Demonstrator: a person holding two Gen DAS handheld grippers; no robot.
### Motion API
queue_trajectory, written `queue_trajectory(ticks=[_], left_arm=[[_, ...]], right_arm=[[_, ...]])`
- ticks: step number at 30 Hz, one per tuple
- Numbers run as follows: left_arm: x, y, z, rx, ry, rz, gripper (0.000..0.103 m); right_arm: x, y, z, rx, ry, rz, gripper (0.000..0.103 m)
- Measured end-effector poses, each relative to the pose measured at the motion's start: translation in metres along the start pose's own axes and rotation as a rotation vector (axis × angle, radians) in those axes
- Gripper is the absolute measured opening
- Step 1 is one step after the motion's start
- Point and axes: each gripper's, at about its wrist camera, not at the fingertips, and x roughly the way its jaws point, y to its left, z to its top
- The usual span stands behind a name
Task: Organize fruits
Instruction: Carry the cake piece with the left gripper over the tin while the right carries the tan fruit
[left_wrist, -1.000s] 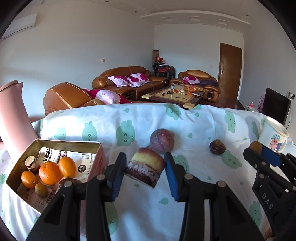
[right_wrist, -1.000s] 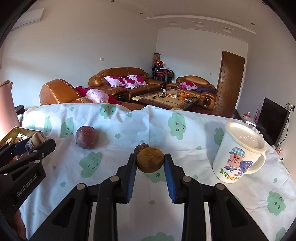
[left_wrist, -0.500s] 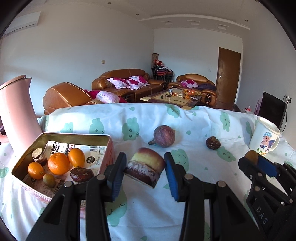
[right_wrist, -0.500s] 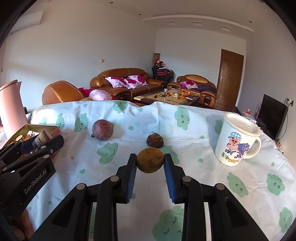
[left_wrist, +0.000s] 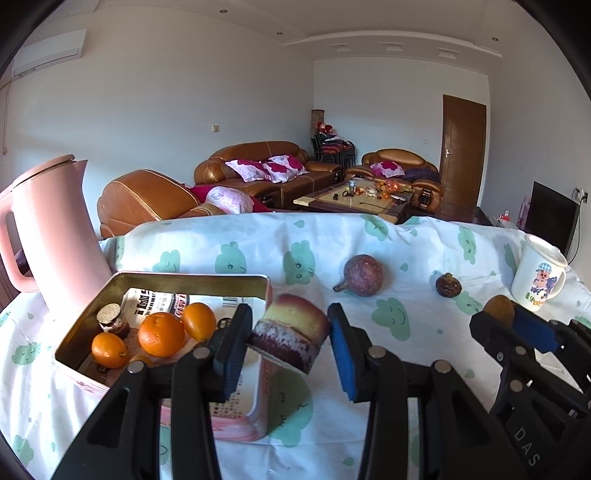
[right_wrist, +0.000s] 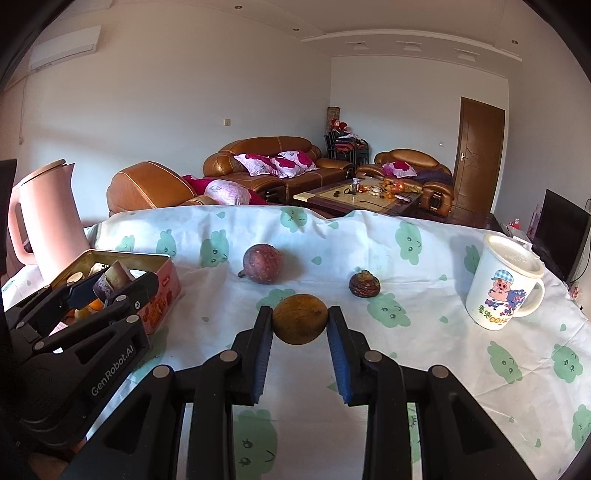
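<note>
My left gripper (left_wrist: 290, 334) is shut on a cut chunk of fruit (left_wrist: 291, 336) with yellow-red skin and purple flesh, held above the right edge of an open metal tin (left_wrist: 192, 282). The tin holds several oranges (left_wrist: 161, 333) and a small corked jar (left_wrist: 109, 320). My right gripper (right_wrist: 300, 321) is shut on a round brown fruit (right_wrist: 300, 319), raised above the cloth. A purple passion fruit (right_wrist: 263, 264) and a small dark shrivelled fruit (right_wrist: 364, 283) lie on the cloth beyond it. The left gripper also shows in the right wrist view (right_wrist: 110, 286).
A pink kettle (left_wrist: 51, 236) stands behind the tin at the left. A white cartoon mug (right_wrist: 504, 282) with a lid stands at the right. The table carries a white cloth with green cloud prints (right_wrist: 388, 306). Sofas and a coffee table lie beyond.
Both grippers have drawn back and up from the table, each keeping its fruit. The tin, kettle and mug now show more fully.
</note>
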Motion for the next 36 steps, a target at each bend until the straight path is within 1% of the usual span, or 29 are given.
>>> queue_trajectory(ticks=[13,19,25,31,36], left_arm=[[0.007,0.076,0.011,-0.060,-0.005,0.071,0.044],[0.012,0.115,0.012,-0.086,-0.001,0.122,0.044],[0.015,0.151,0.013,-0.102,0.005,0.188,0.044],[0.024,0.181,0.009,-0.141,0.057,0.249,0.044],[0.032,0.184,0.006,-0.122,0.081,0.301,0.044]], right_arm=[[0.012,0.067,0.019,-0.017,-0.012,0.107,0.032],[0.016,0.106,0.032,-0.032,-0.038,0.170,0.032],[0.026,0.147,0.038,-0.053,-0.040,0.222,0.032],[0.043,0.177,0.040,-0.055,-0.029,0.255,0.032],[0.058,0.194,0.037,-0.069,-0.012,0.256,0.032]])
